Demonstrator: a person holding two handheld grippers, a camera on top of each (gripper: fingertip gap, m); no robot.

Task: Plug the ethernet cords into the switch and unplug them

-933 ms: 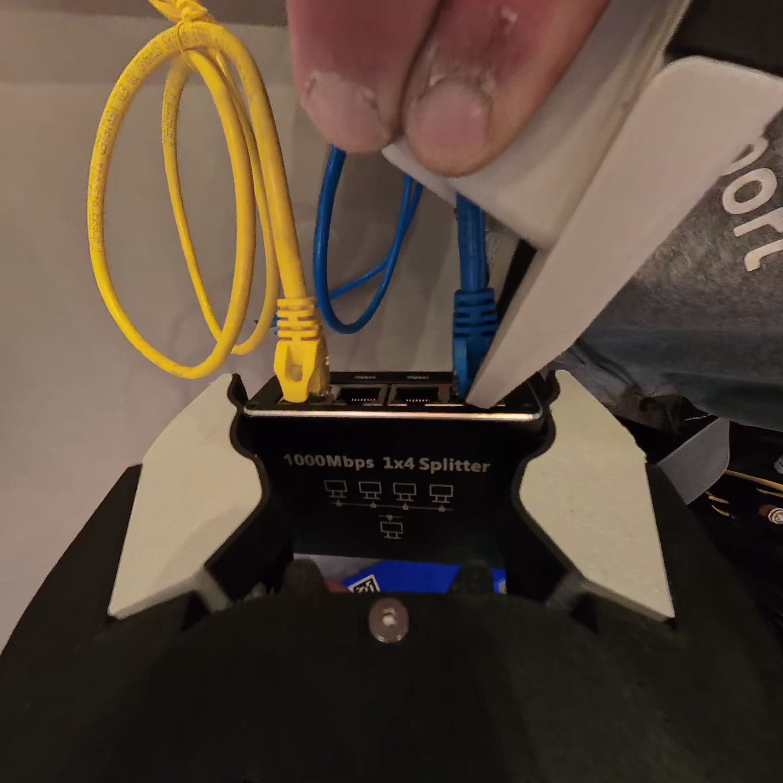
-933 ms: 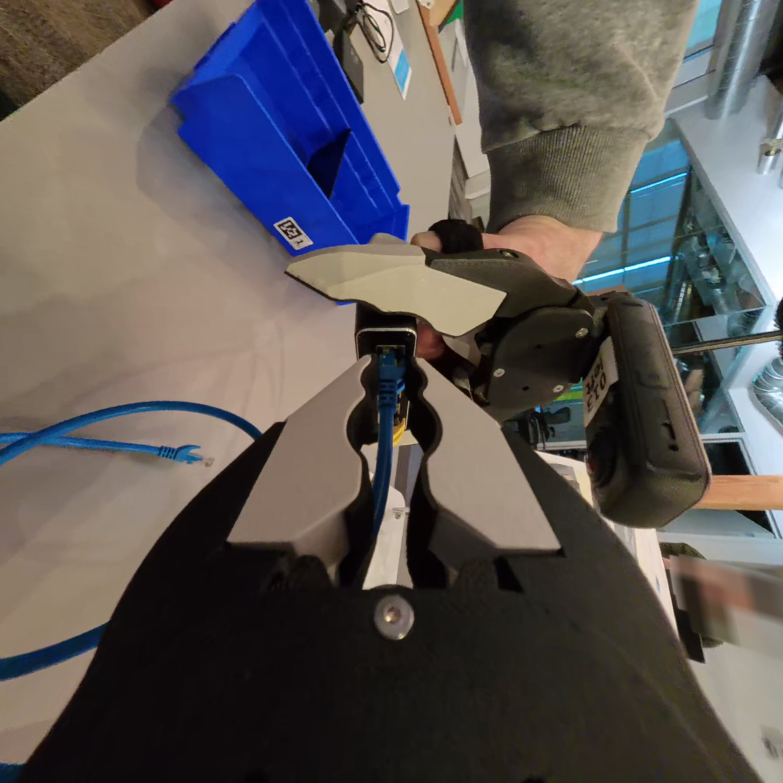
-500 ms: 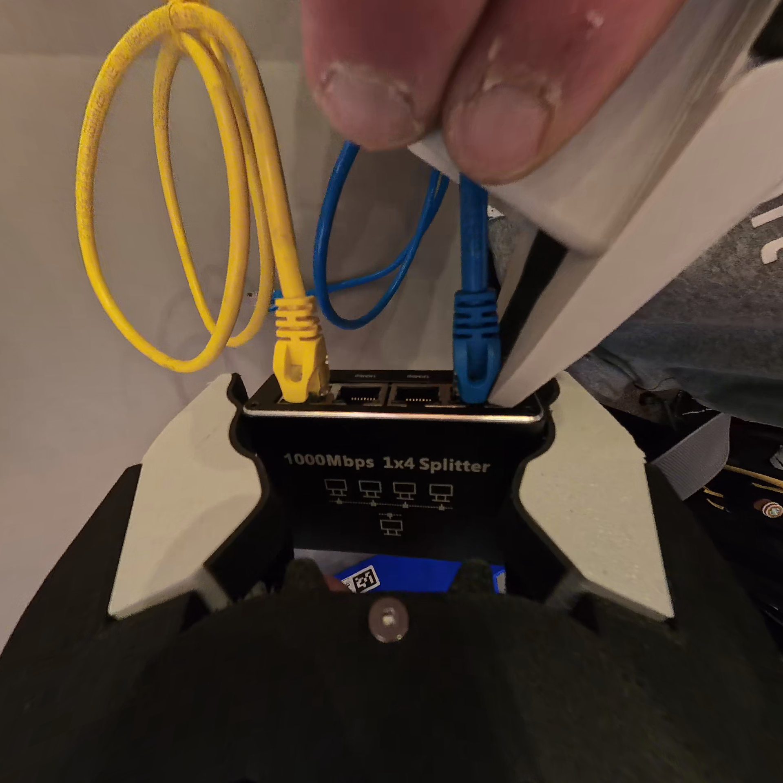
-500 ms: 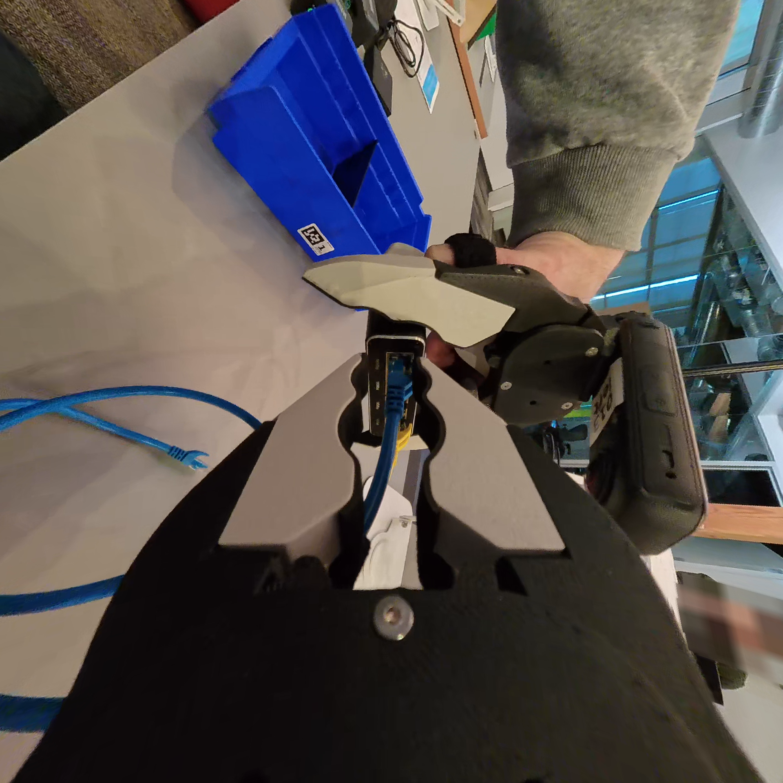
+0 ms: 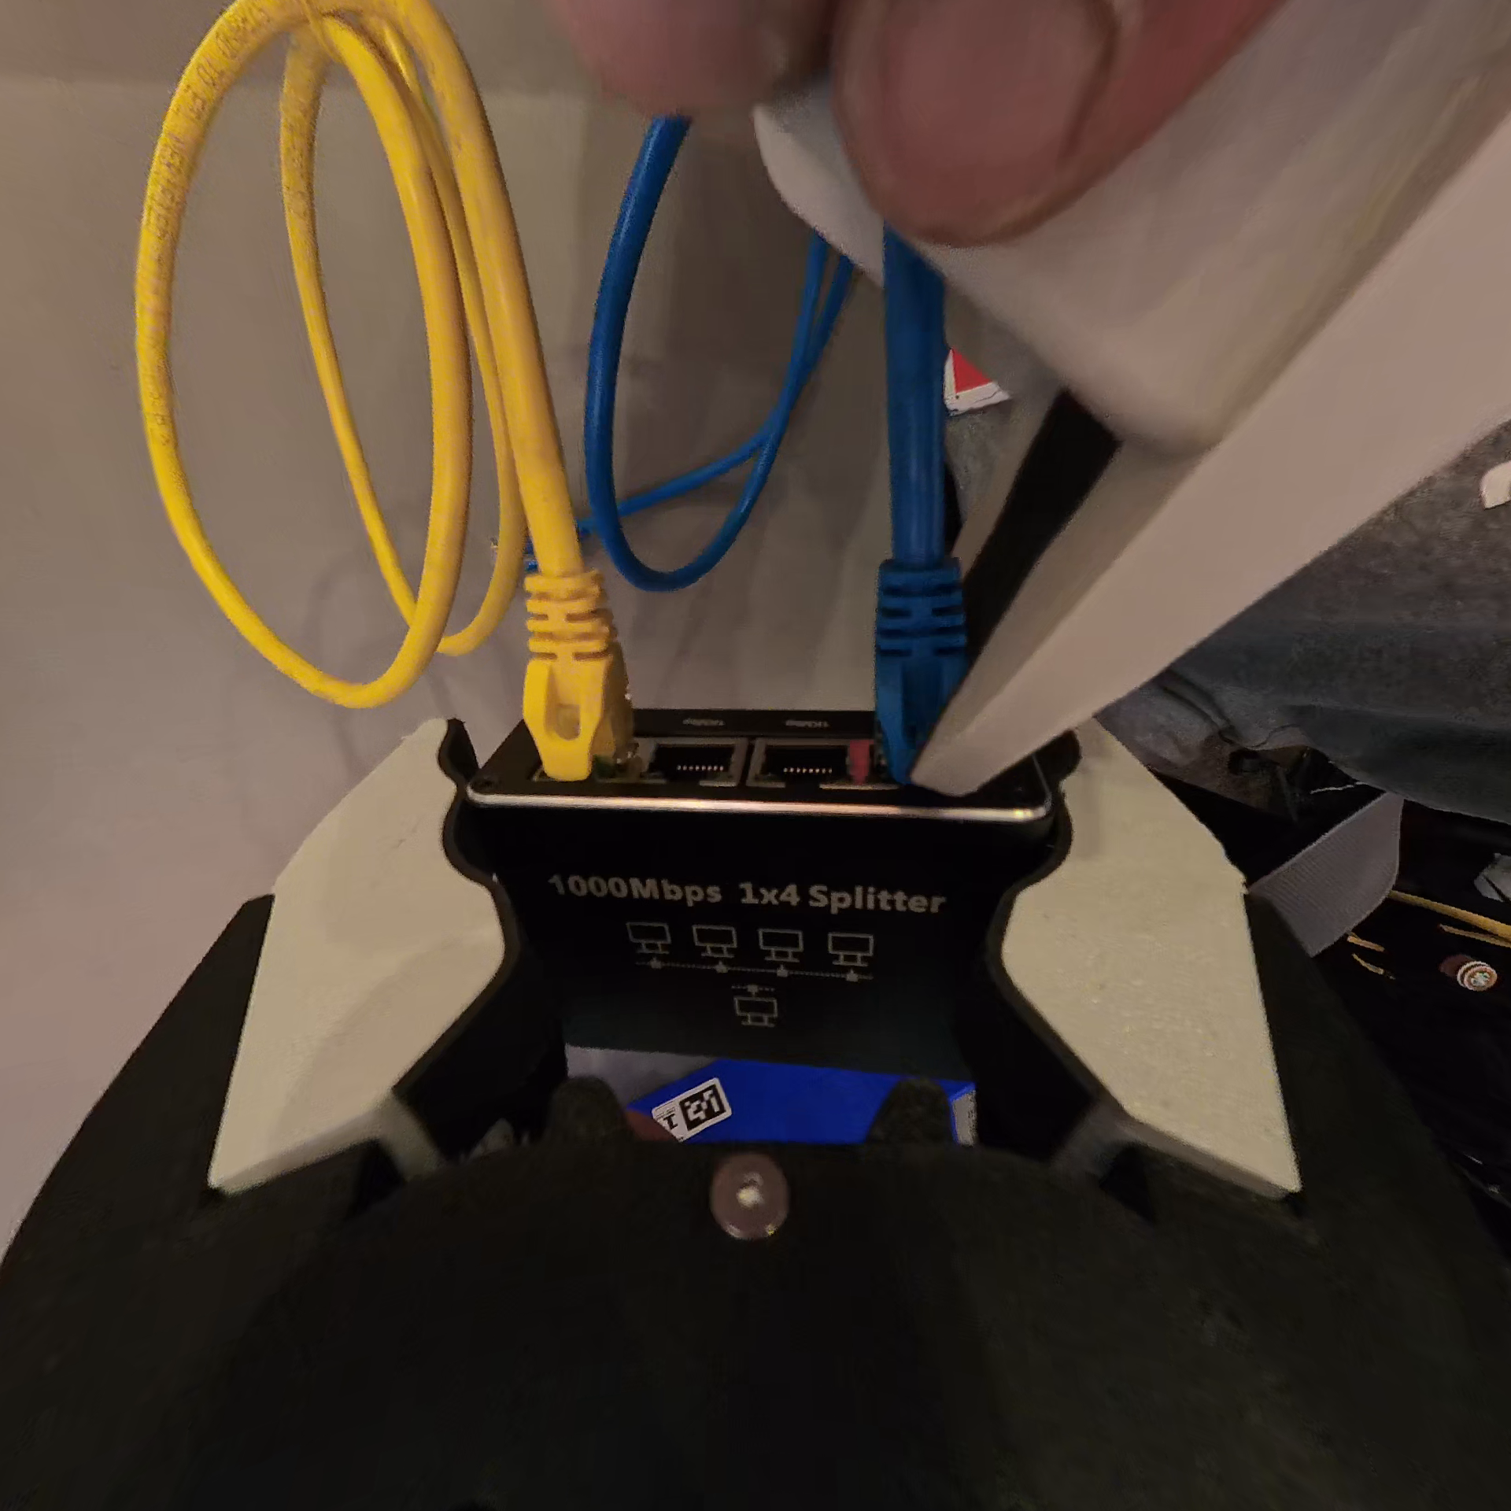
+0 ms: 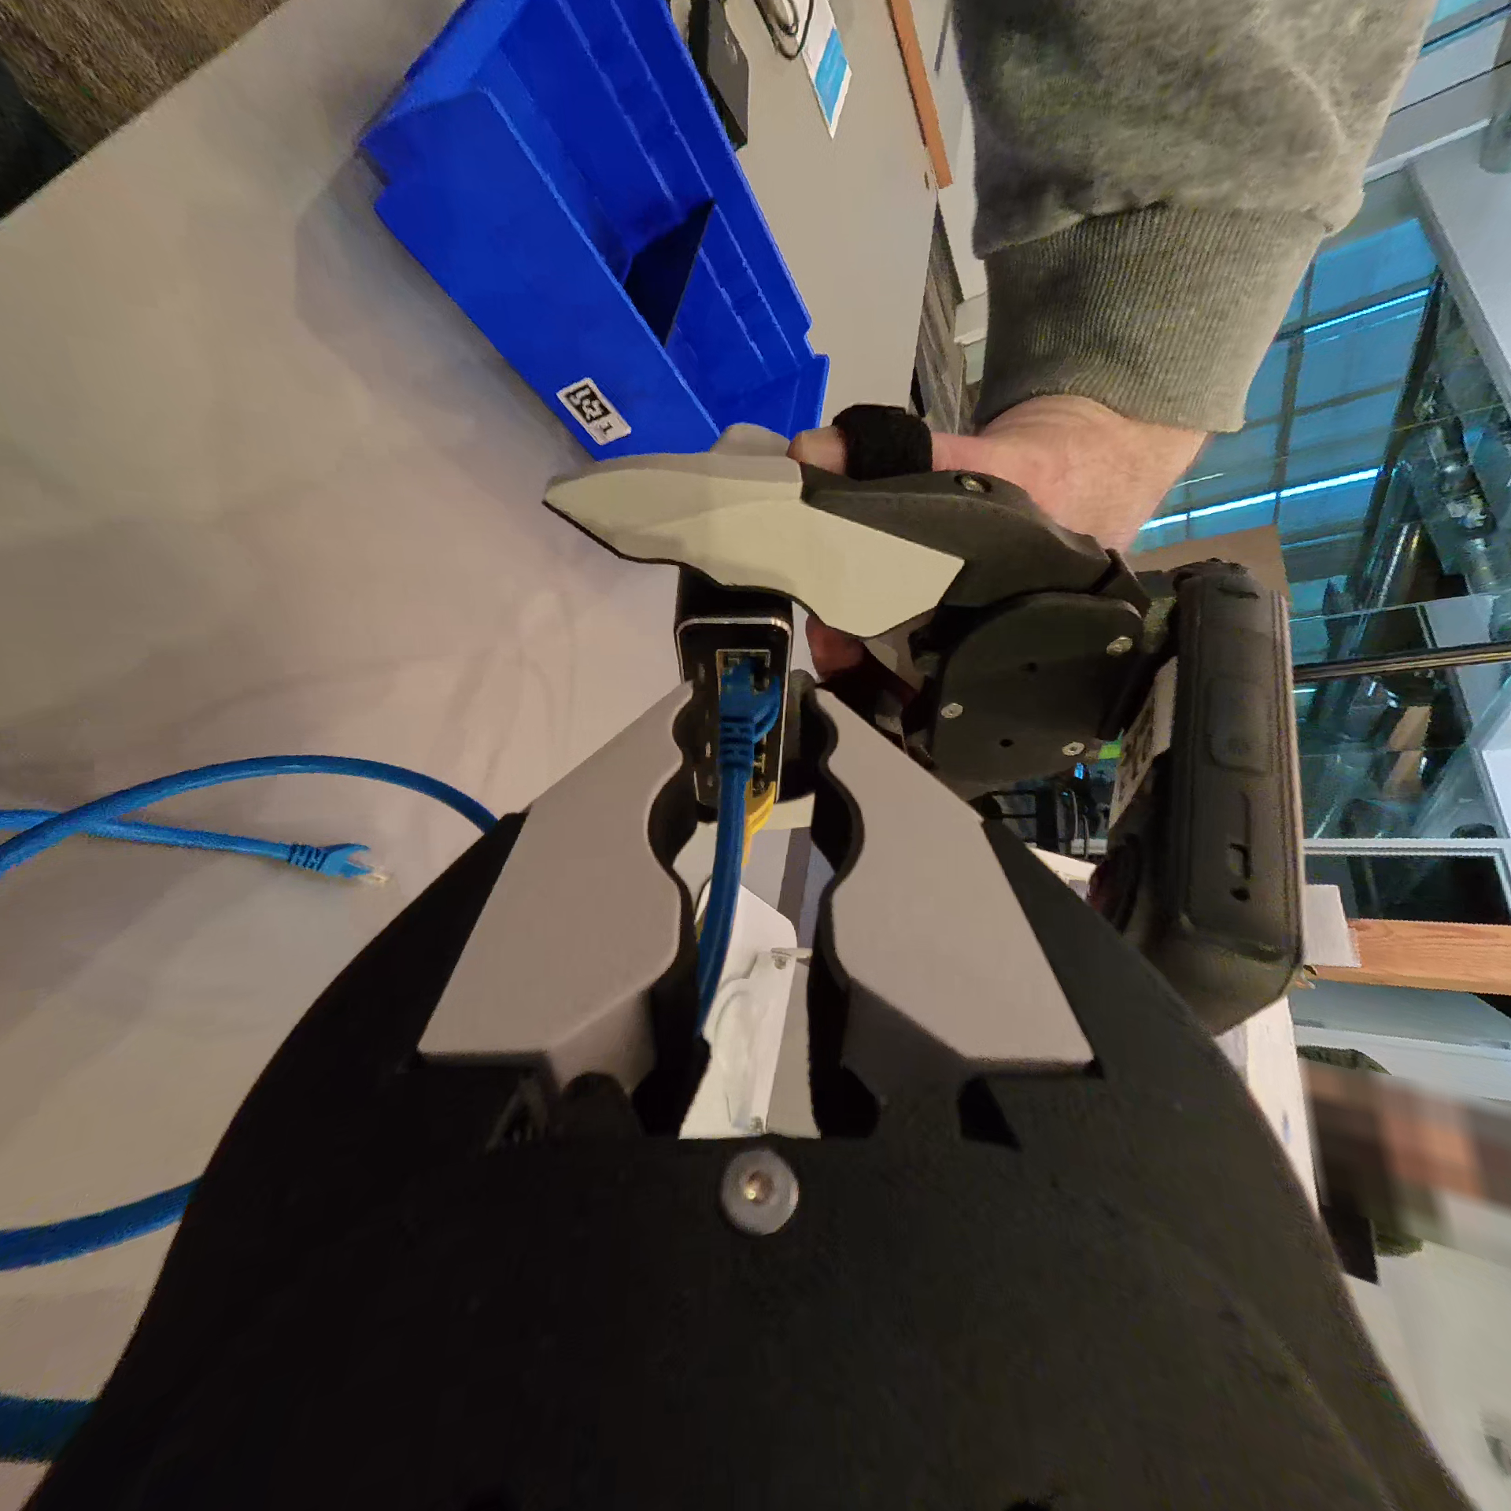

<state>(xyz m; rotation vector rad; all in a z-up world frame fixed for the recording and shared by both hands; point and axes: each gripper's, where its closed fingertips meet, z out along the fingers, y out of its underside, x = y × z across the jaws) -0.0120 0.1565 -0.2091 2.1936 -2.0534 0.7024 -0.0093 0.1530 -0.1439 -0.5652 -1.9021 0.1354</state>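
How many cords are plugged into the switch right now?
2: the yellow cord in the leftmost port of the switch, the blue cord in the rightmost. The two middle ports are empty.

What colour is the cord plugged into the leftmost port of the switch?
Yellow. The yellow ethernet cord sits in the leftmost port of the black switch, clearest in the left wrist view.

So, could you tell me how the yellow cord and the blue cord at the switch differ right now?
The yellow cord sits in the leftmost port of the switch; the blue cord is at the rightmost. Nothing touches the yellow cord, while the blue cord runs between the right gripper fingers. The yellow cord hangs in a tied coil; the blue cord trails in loose loops. Both have ribbed boots at the port row.
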